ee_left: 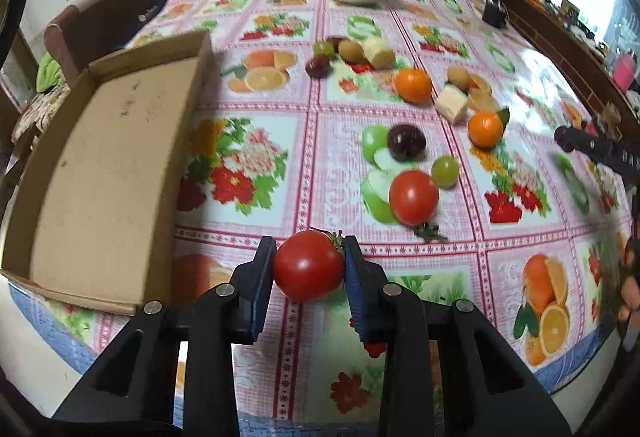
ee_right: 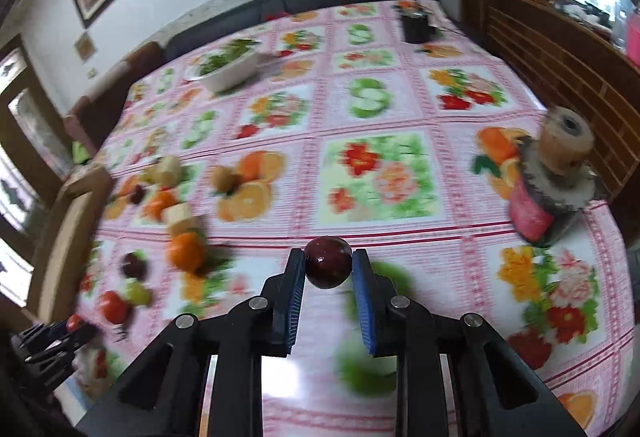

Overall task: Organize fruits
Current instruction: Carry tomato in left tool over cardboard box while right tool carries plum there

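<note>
Cardboard box [ee_left: 112,173] bare inside, a dozen-odd fruits still strewn over the table [ee_left: 460,237], so sorting barely begun; left claw [ee_left: 308,269] pinches a red tomato [ee_left: 308,265] beside the box, right claw [ee_right: 329,269] pinches a dark plum [ee_right: 328,262].

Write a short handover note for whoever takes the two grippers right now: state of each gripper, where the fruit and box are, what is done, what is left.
Left gripper: shut on a red tomato.
Right gripper: shut on a dark plum.
Box: on the table's left side, open, nothing in it yet.
Loose on the tablecloth: second tomato, green grape, another plum, two oranges, and more fruit behind.
Done: both fruits gripped.
Left: probably carry them to the box, then collect the rest.
</note>
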`<action>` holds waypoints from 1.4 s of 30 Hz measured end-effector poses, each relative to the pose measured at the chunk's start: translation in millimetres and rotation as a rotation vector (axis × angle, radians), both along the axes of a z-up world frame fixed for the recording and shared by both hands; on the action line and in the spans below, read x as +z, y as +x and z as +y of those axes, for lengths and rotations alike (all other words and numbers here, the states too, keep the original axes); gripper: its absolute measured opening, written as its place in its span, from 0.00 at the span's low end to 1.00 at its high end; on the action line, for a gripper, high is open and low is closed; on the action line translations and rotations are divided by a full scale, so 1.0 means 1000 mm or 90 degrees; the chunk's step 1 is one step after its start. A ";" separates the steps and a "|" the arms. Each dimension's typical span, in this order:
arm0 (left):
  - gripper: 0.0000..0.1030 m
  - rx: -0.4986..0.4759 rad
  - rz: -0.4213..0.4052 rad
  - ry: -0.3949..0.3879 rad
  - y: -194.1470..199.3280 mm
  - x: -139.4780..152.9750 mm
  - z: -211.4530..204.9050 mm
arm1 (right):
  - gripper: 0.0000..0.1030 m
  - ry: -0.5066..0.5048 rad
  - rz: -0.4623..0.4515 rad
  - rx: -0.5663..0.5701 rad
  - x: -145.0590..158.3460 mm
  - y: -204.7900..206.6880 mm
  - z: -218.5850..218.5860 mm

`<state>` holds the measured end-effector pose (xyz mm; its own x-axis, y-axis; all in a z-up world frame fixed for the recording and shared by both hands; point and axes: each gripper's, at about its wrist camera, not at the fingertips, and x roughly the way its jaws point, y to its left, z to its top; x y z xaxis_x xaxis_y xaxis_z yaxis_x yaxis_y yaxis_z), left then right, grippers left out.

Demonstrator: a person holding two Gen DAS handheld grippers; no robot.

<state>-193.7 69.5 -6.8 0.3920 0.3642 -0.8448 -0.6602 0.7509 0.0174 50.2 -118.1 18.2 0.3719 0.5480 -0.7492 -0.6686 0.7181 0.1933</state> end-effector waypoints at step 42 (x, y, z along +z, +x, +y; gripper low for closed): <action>0.30 0.206 -0.059 0.071 -0.107 0.043 0.094 | 0.23 0.040 0.009 0.388 0.030 -0.190 0.161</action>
